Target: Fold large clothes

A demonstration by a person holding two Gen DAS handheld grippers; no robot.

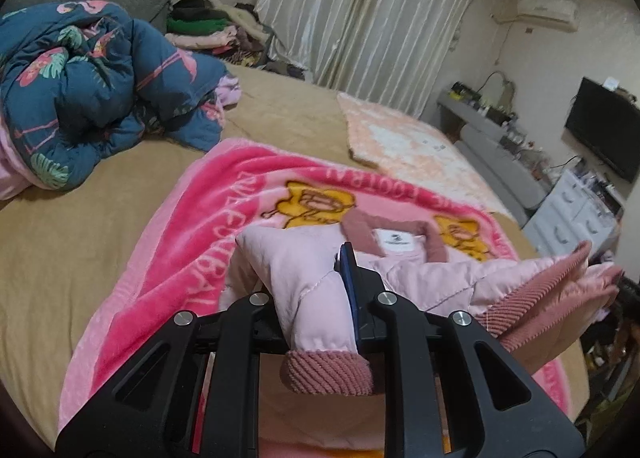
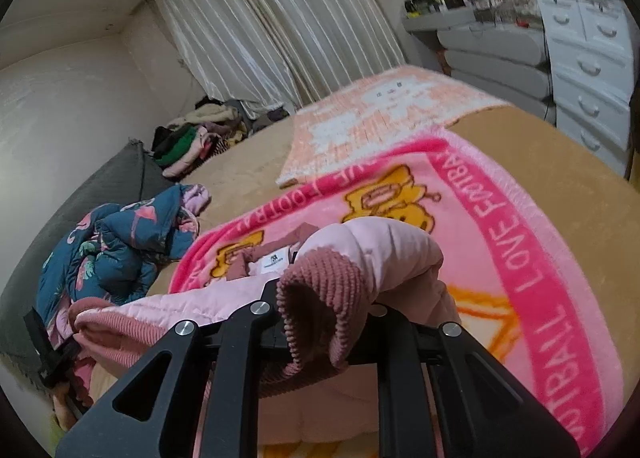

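Pale pink quilted jacket [image 1: 404, 270] with dusty-rose ribbed cuffs hangs between both sets of fingers above the bed. The left gripper [image 1: 340, 298] has its black fingers clenched on one sleeve: the pink fabric is pinched against a blue pad, and the ribbed cuff [image 1: 328, 372] droops just below the grip. The right gripper [image 2: 320, 310] is likewise clenched on the other sleeve, whose ribbed cuff [image 2: 320, 298] folds over and hides the fingertips. Between the two grips the jacket's body stretches across, its rose collar and white neck label [image 1: 394, 240] facing up. Beneath it lies a bright pink fleece blanket [image 1: 224, 194] with yellow cartoon figures and lettering, spread on the tan bed sheet [image 1: 80, 226]. A pale peach patterned blanket [image 1: 404, 142] lies just beyond. A crumpled navy floral duvet [image 1: 80, 78] sits near the grey headboard, with a pile of mixed clothes [image 1: 208, 26] further back, by the cream curtains [image 1: 360, 18].
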